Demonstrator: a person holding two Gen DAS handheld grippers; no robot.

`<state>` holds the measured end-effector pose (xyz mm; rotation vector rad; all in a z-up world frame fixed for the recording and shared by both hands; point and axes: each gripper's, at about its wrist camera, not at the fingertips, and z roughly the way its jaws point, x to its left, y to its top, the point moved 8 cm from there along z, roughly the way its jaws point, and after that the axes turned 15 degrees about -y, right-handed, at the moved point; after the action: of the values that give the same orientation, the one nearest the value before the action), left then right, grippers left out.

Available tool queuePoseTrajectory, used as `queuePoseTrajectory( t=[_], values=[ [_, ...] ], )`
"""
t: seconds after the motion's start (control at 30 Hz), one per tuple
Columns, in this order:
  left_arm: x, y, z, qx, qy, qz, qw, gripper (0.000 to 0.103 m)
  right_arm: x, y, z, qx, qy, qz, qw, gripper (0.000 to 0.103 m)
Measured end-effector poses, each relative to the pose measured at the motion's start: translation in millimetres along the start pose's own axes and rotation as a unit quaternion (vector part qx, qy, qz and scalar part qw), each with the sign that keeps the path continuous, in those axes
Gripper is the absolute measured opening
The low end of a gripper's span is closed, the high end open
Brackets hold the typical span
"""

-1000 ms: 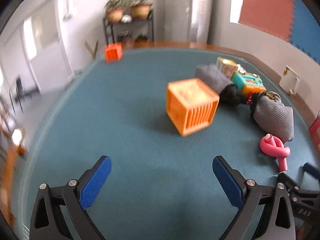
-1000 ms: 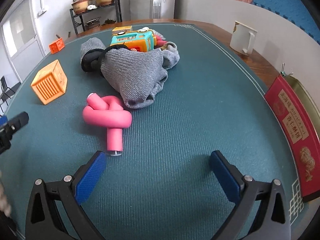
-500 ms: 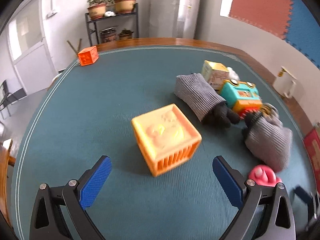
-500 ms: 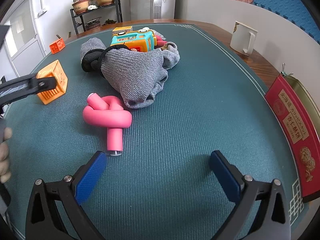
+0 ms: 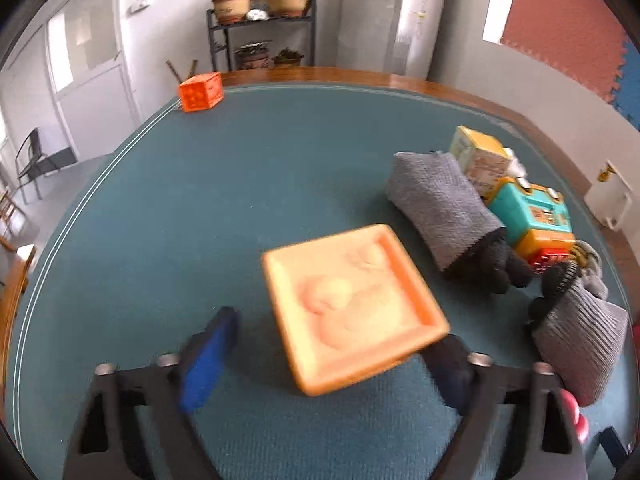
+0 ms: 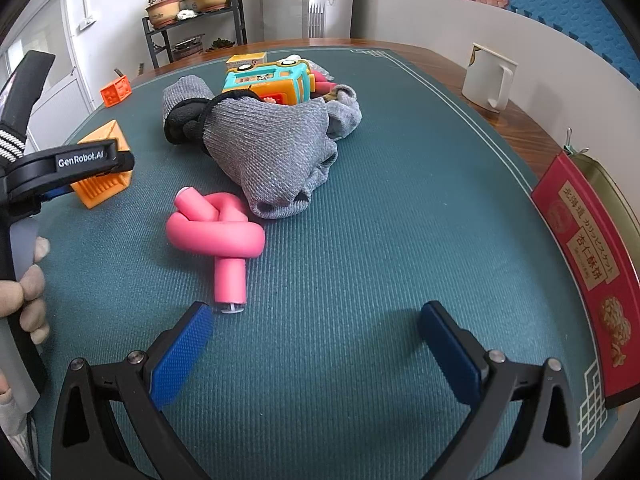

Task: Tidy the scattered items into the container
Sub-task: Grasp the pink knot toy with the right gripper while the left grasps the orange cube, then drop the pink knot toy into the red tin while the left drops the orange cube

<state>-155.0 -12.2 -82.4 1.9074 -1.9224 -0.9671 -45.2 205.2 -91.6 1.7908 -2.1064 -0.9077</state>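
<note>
The orange cube [image 5: 352,308], low in the centre of the left wrist view, is judged to be the piece in hand. A good grip would be had if the left gripper [image 5: 328,356] were centred over it, the pads set flat on two opposite walls and closed evenly, so that the block is not twisted out.

The left jaws stand apart, one finger on each side of the cube; motion blur hides whether either pad touches it, though nothing appears clamped. In the right wrist view the cube sits at the left edge, partly behind the left tool.

The right gripper [image 6: 316,344] is spread wide at the bottom of its frame and holds nothing; its left pad lies just beside the end of the pink knotted tube [image 6: 218,232]. The red tin [image 6: 588,276], taken to be the container, lies at the right edge.
</note>
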Motion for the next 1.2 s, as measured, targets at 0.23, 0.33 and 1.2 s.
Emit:
queuePoseTrajectory(
  t=[0.23,0.33,1.2],
  values=[
    [10,1,-10,-0.004,-0.005,-0.008,0.9999,0.061,12,16,-15,-0.024,0.074,0.001,0.997,0.103],
    [17,5,-17,-0.011,-0.010,-0.024,0.9996,0.061,23,27,-20,-0.031,0.091,-0.010,0.995,0.102],
    [-10,6,-28,-0.020,-0.047,0.001,0.9987,0.061,-65,30,-42,-0.076,0.034,0.107,0.991,0.056]
  ],
)
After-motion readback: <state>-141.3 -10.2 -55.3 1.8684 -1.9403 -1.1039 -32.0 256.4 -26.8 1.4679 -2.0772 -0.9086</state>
